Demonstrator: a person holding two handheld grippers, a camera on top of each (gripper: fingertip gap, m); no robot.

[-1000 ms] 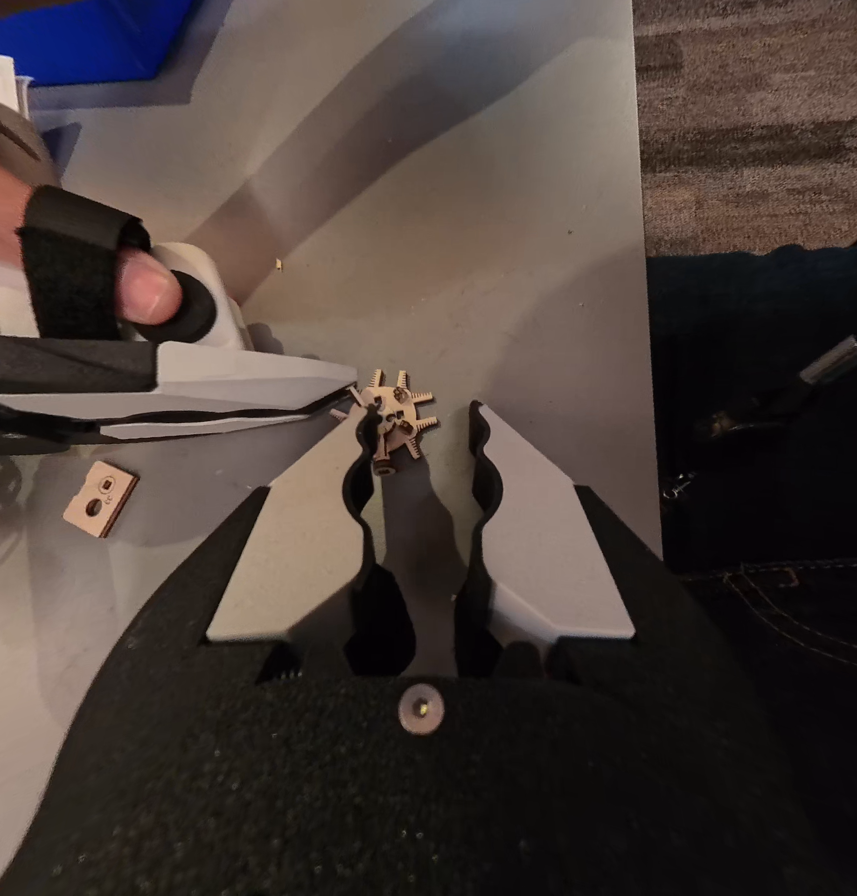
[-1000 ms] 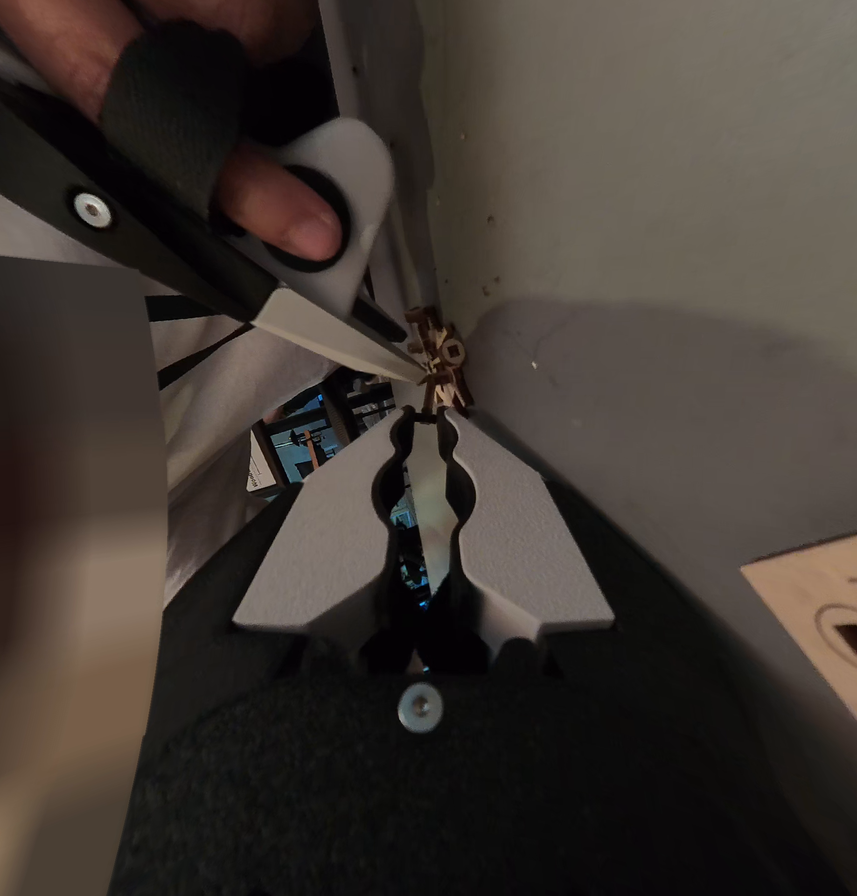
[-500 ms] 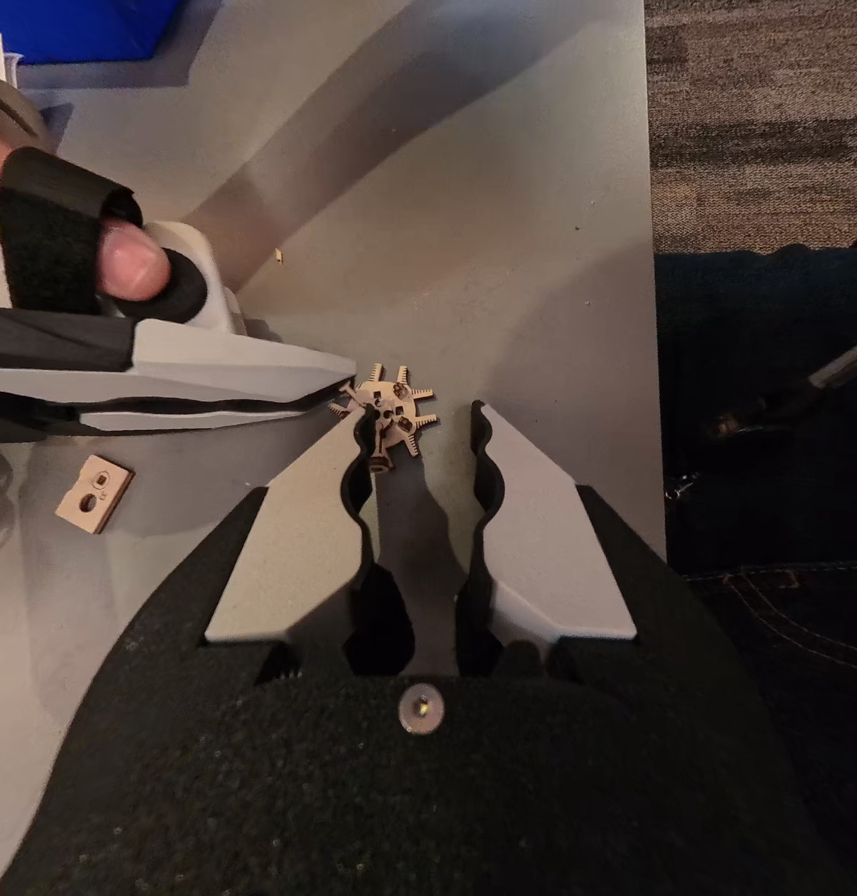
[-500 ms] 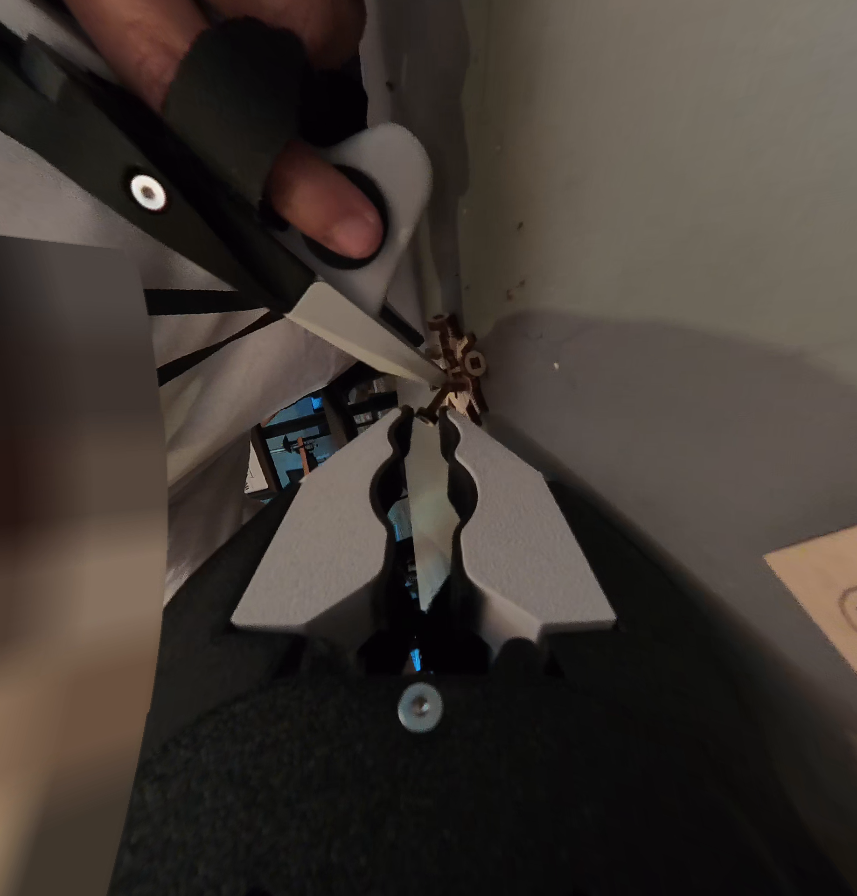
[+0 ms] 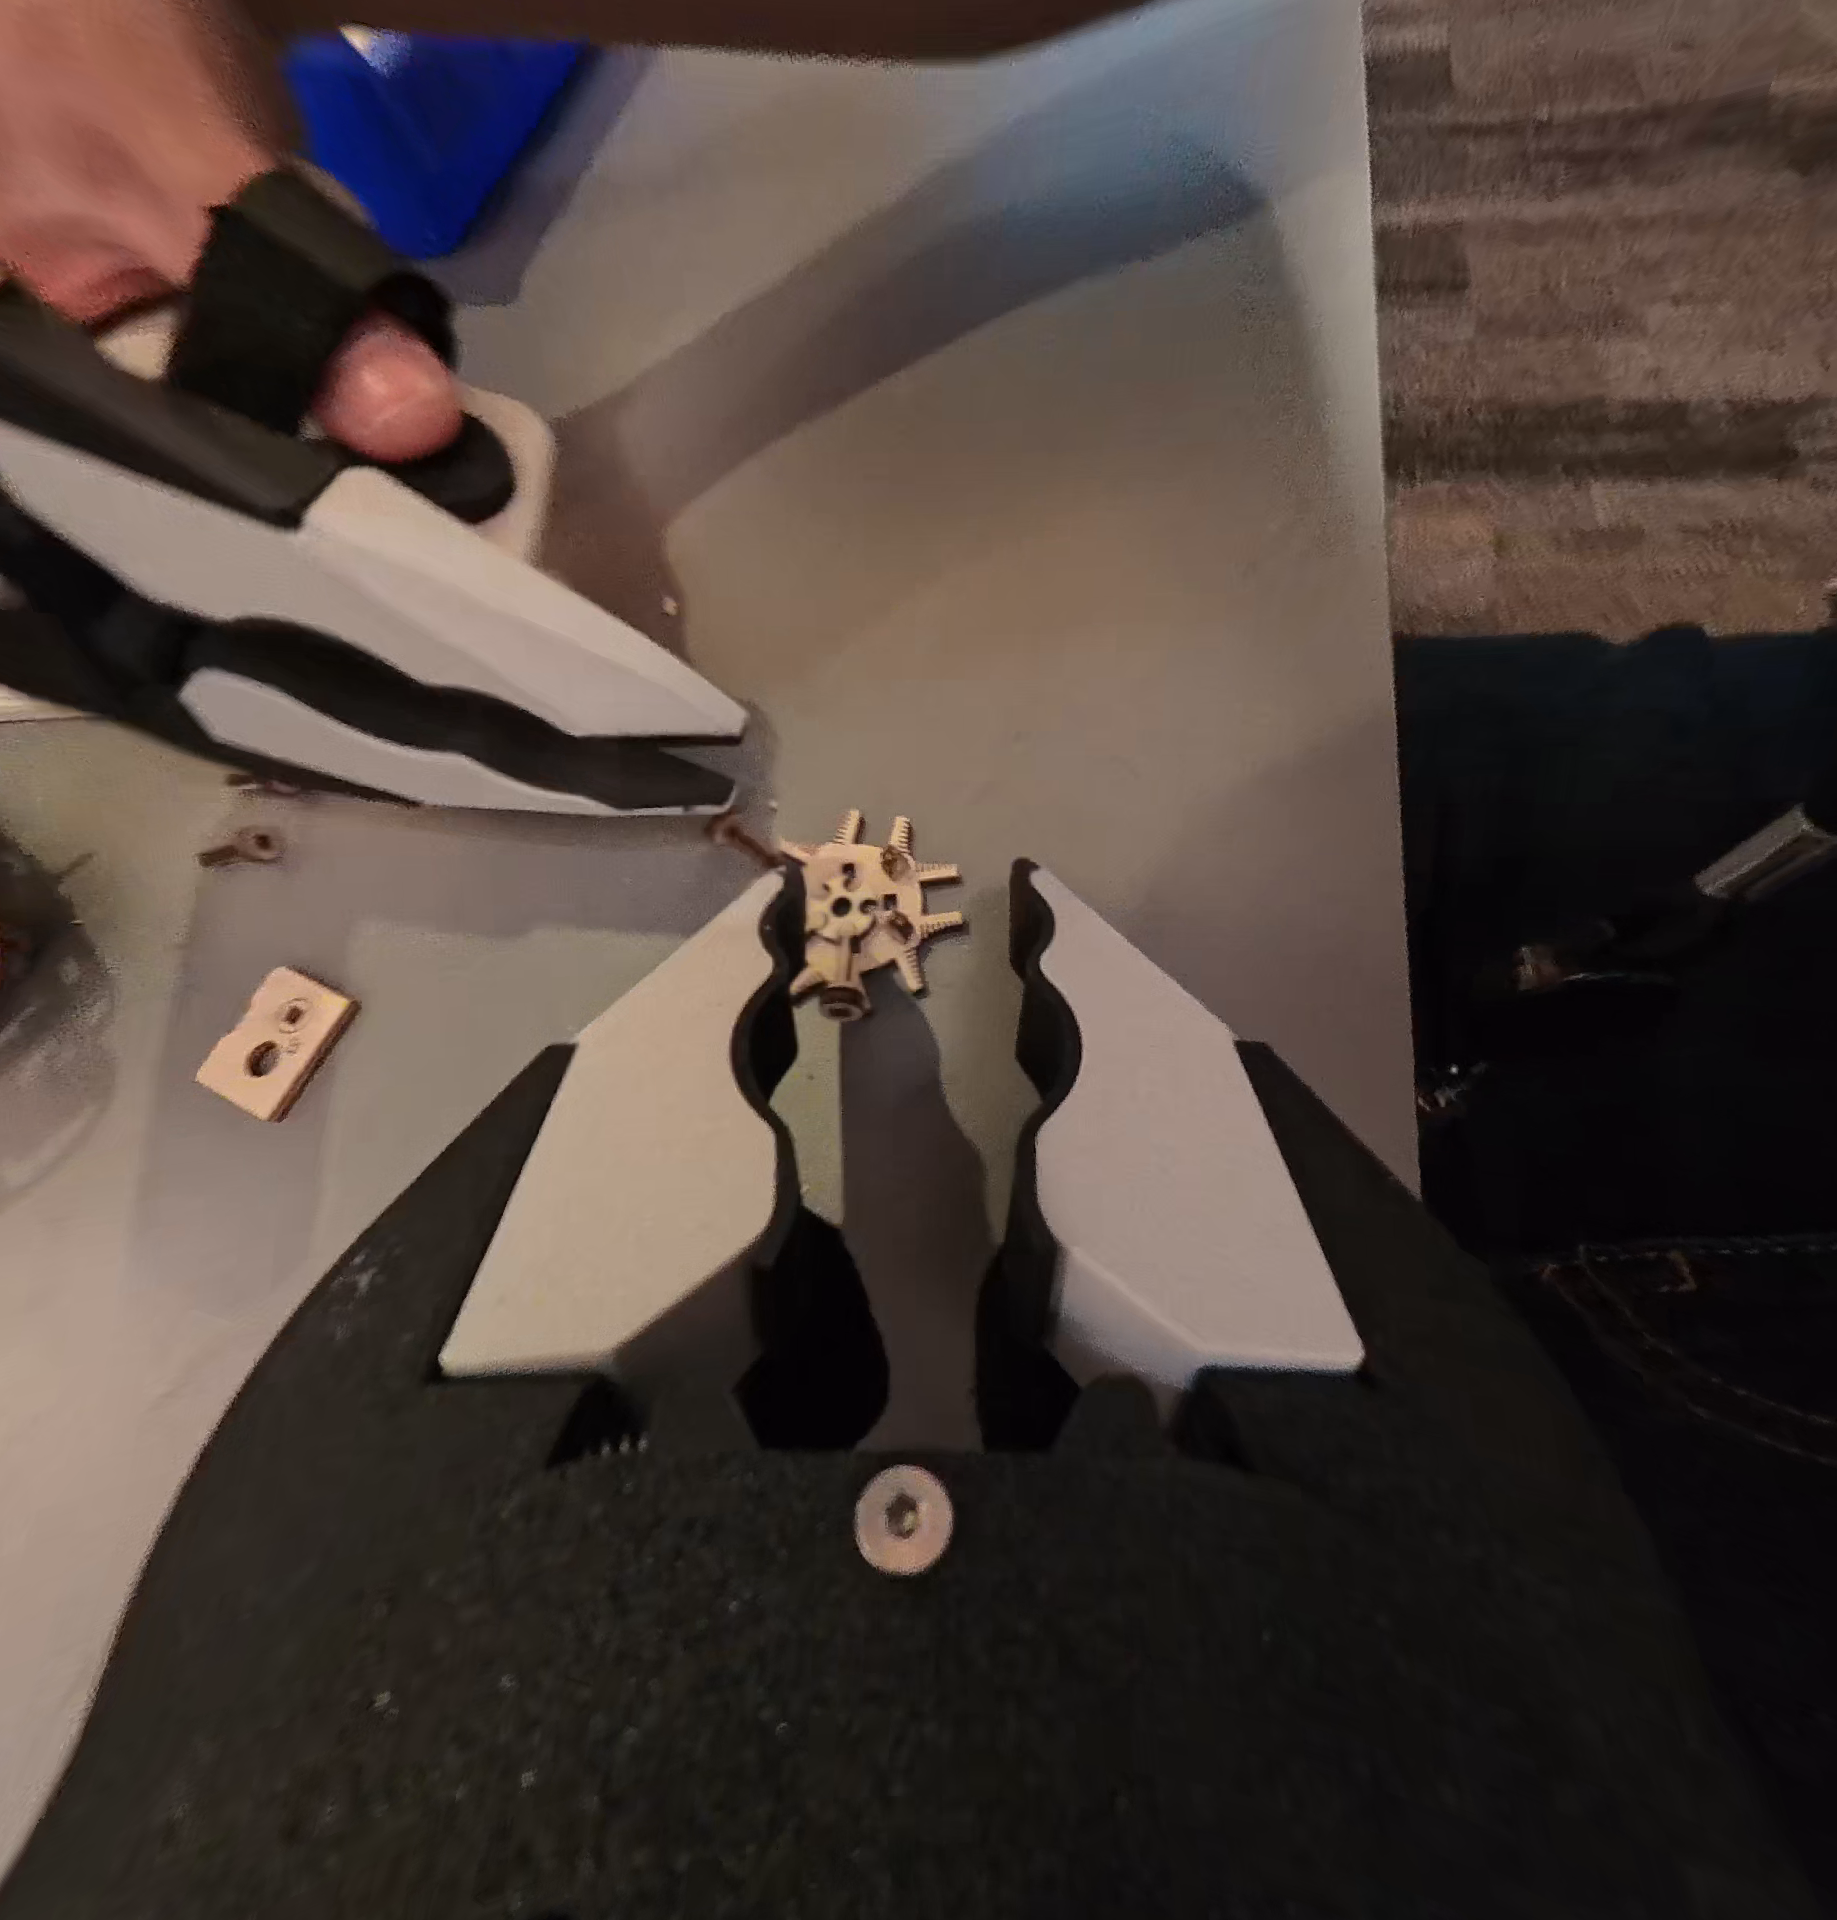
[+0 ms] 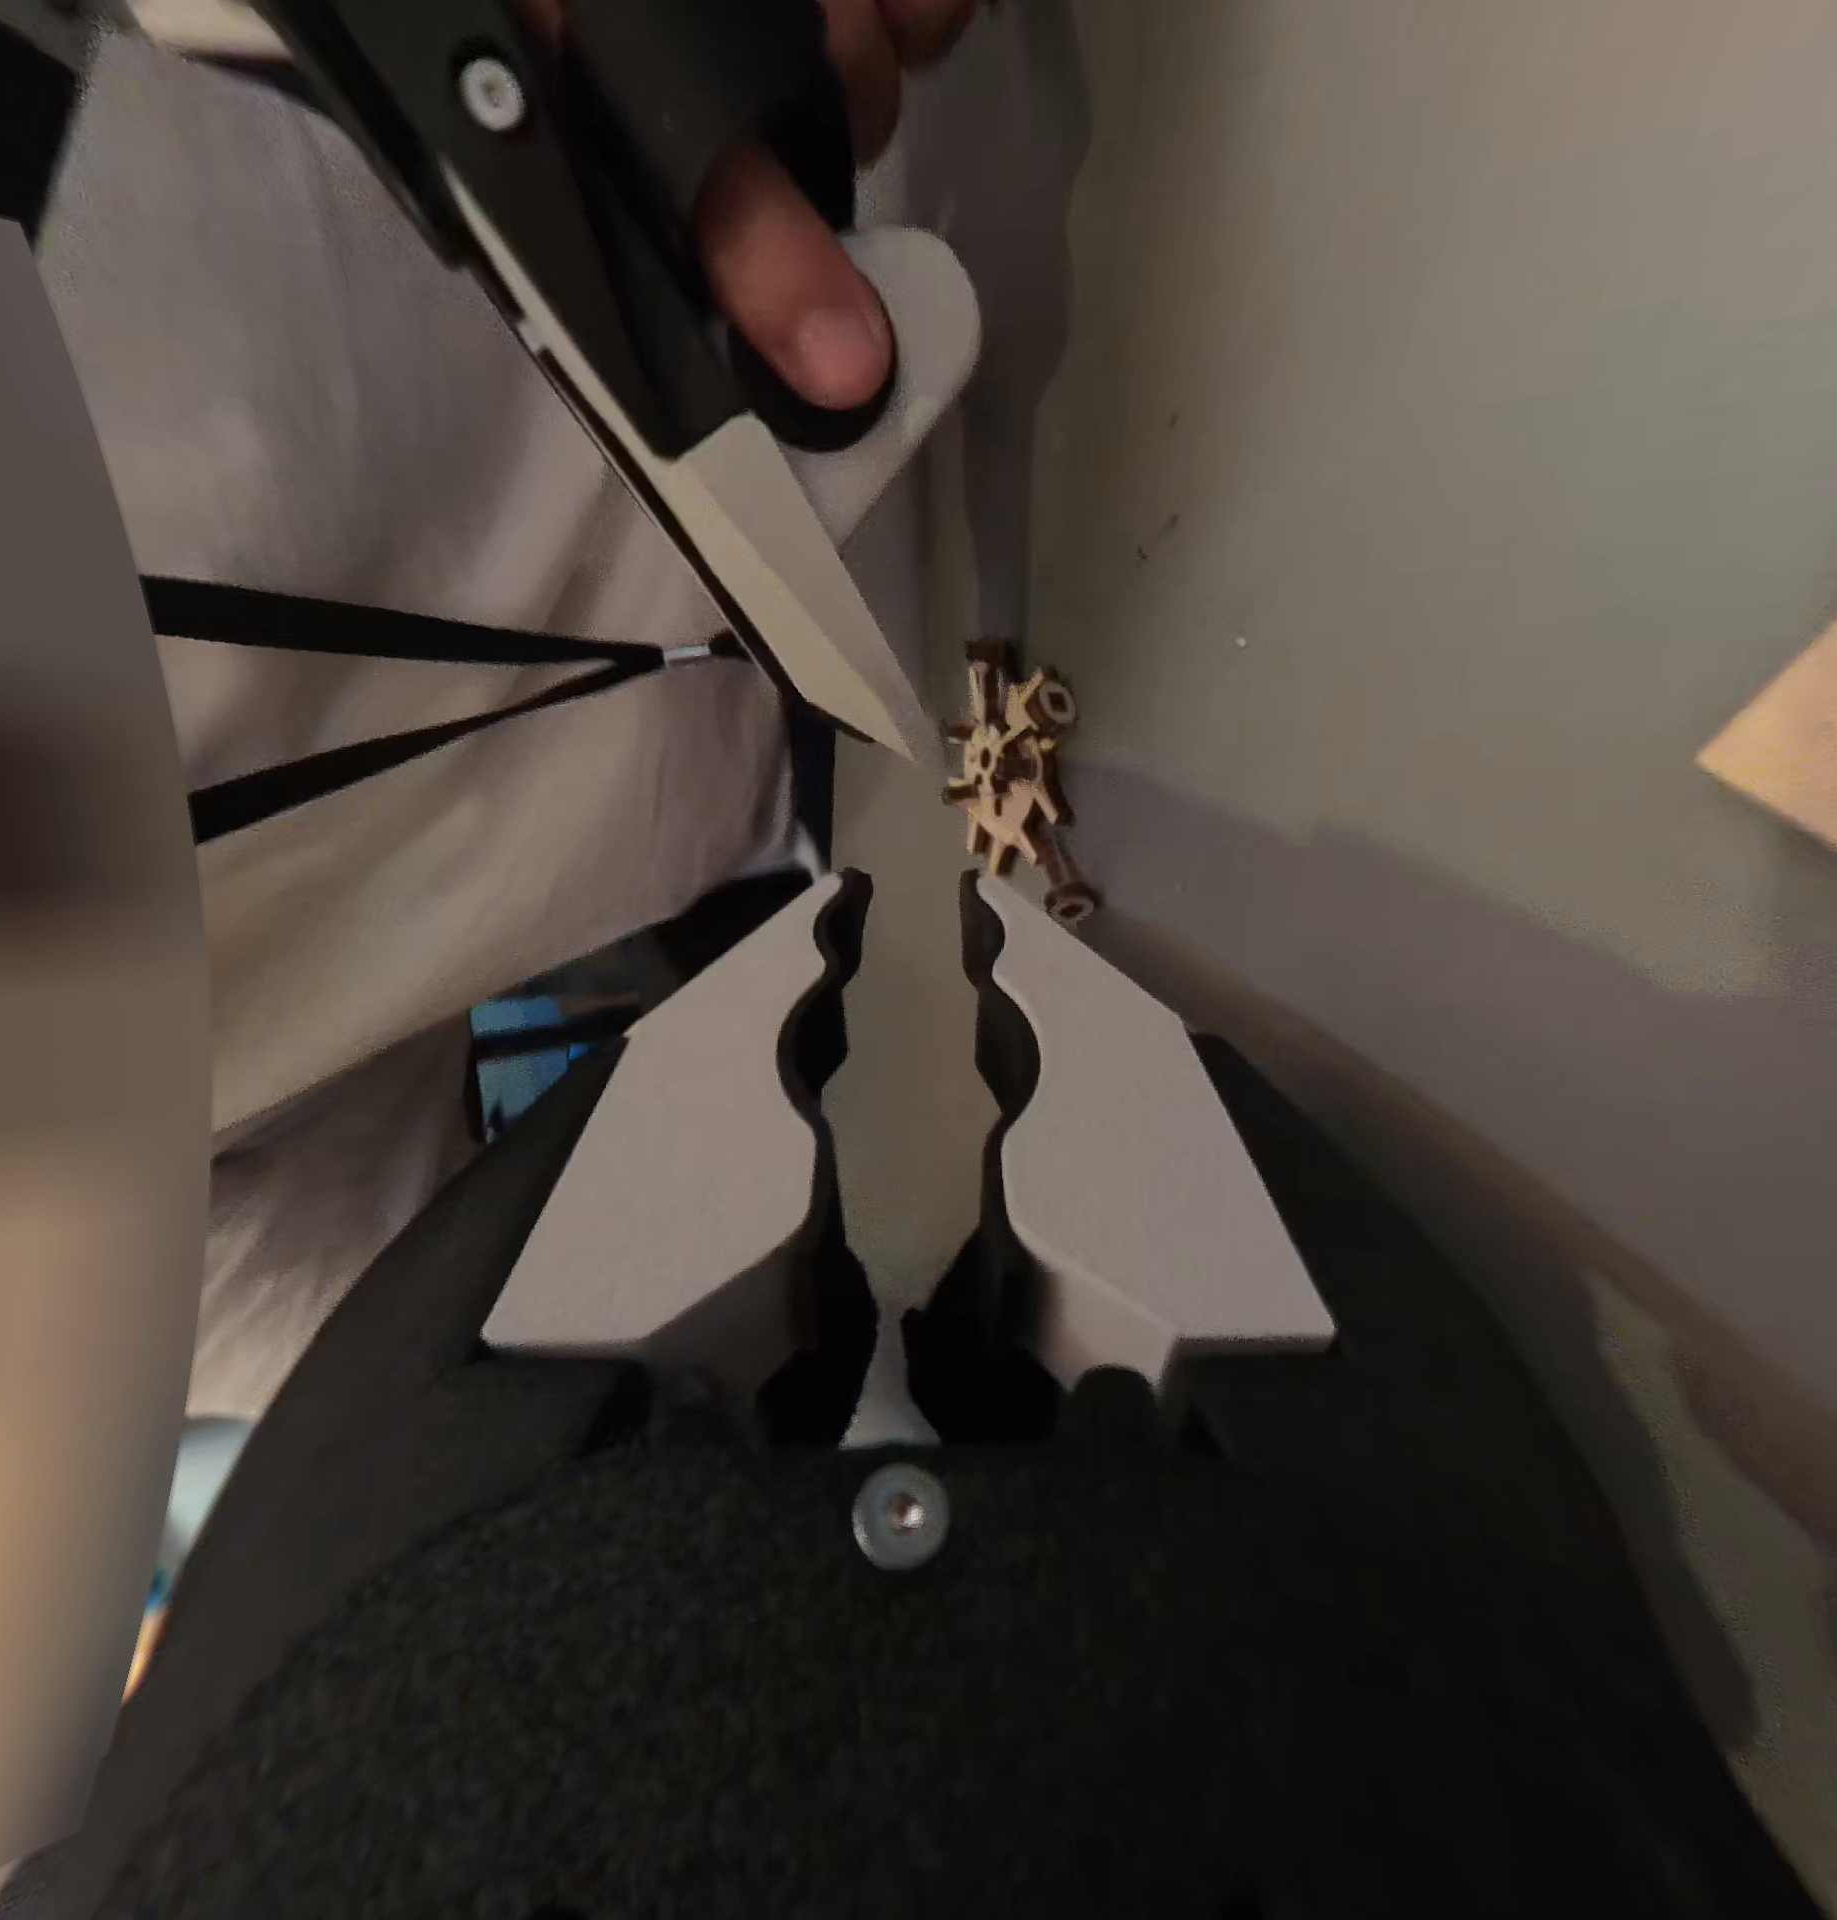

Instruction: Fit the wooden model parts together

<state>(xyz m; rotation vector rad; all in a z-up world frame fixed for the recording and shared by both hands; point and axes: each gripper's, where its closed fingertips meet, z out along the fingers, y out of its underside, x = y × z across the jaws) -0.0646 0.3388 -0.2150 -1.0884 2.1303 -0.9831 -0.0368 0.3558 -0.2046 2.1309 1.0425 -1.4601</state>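
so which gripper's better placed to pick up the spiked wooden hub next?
Left. The left gripper is open with the spiked wooden hub between its fingertips. The right gripper, nearly shut, sits beside the hub.

The right gripper stands with its jaws a little apart, nothing between them — only the other gripper's grey finger shows through the gap. Just past its right fingertip sits the wooden model, a small spoked cluster of pale and dark parts, on the grey table. The left gripper comes in from the upper left, its tip touching or nearly touching the model — which, cannot be told. A finger rests on its pad. At the right edge lies a pale wooden sheet.
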